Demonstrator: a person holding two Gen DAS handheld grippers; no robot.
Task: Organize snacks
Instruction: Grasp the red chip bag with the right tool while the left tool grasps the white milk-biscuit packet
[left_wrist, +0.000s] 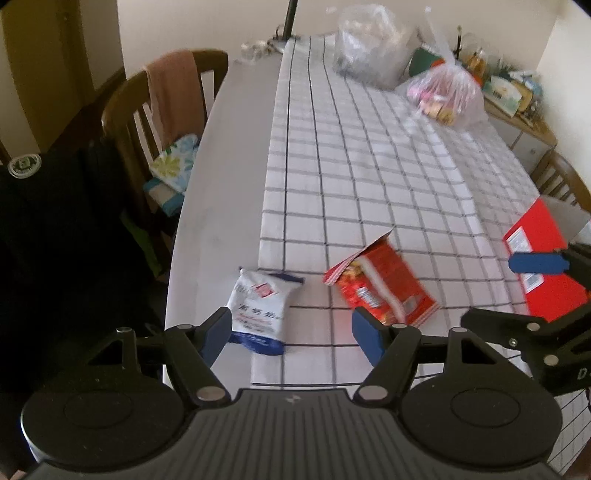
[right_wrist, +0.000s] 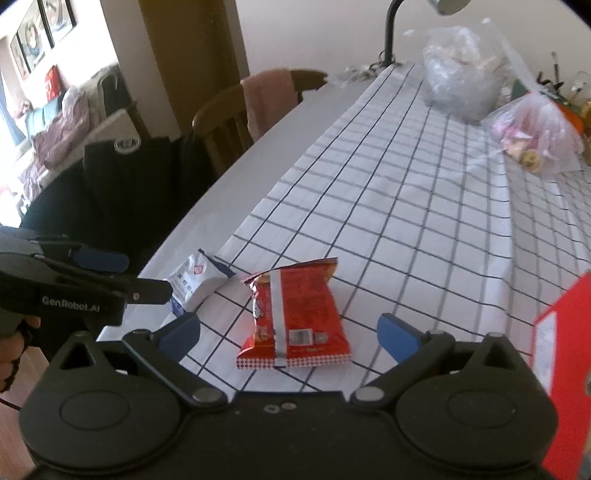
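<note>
A red snack packet (left_wrist: 382, 286) lies on the checked cloth (left_wrist: 369, 177), its top torn open; it also shows in the right wrist view (right_wrist: 299, 317). A white and blue snack packet (left_wrist: 258, 308) lies to its left at the cloth's edge, also in the right wrist view (right_wrist: 195, 278). My left gripper (left_wrist: 291, 332) is open, with the white packet by its left finger. My right gripper (right_wrist: 290, 332) is open just above the red packet's near end. A red box (left_wrist: 543, 269) stands at the right, also in the right wrist view (right_wrist: 565, 350).
Two clear plastic bags of snacks (left_wrist: 447, 92) (left_wrist: 373, 44) sit at the table's far end. A lamp post (right_wrist: 389, 33) stands behind them. Wooden chairs (left_wrist: 162, 110) and a black jacket (left_wrist: 55, 236) stand along the table's left edge. A cluttered sideboard (left_wrist: 513, 96) is at the far right.
</note>
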